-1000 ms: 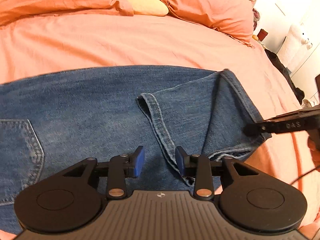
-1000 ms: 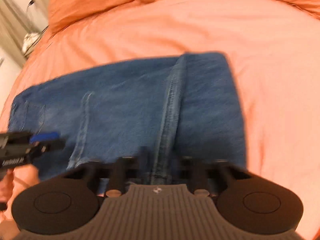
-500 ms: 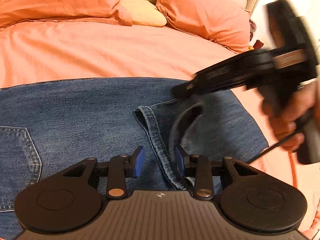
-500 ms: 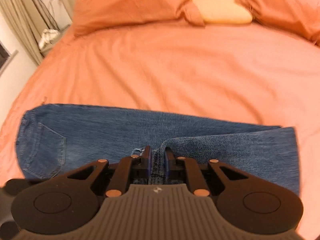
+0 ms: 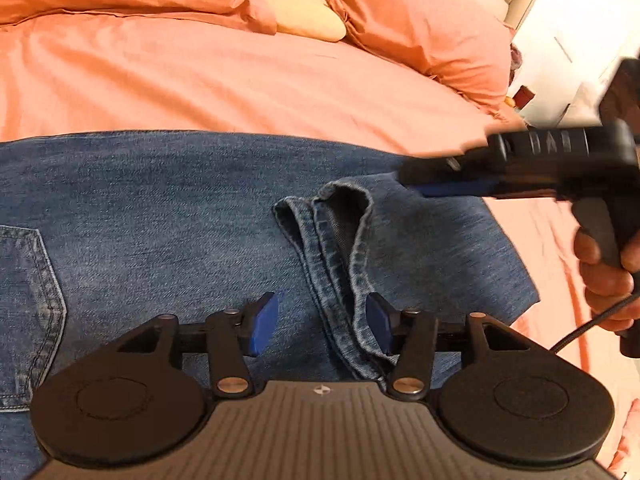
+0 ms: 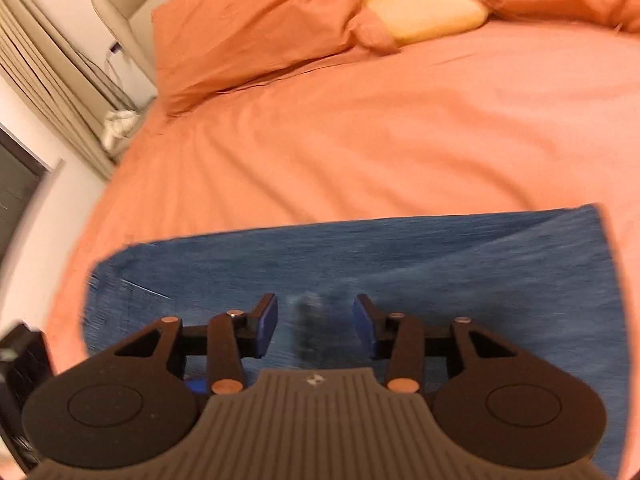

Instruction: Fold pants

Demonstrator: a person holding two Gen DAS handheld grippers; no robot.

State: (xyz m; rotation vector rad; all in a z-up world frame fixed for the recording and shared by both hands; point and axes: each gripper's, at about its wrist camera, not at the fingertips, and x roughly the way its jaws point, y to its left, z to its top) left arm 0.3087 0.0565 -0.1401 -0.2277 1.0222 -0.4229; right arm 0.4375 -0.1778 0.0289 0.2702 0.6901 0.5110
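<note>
My left gripper (image 5: 322, 322) is opening, its pads now wider than a second ago, the folded hem (image 5: 340, 248) lying loose between them. My right gripper (image 6: 316, 326) is opening too, releasing the blurred cuff it pinched. The jeans (image 5: 160, 216) lie folded across the lower frame on the orange bedsheet (image 5: 200, 80).

Blue denim pants (image 5: 168, 216) folded flat on the bed, hem rumpled.
</note>
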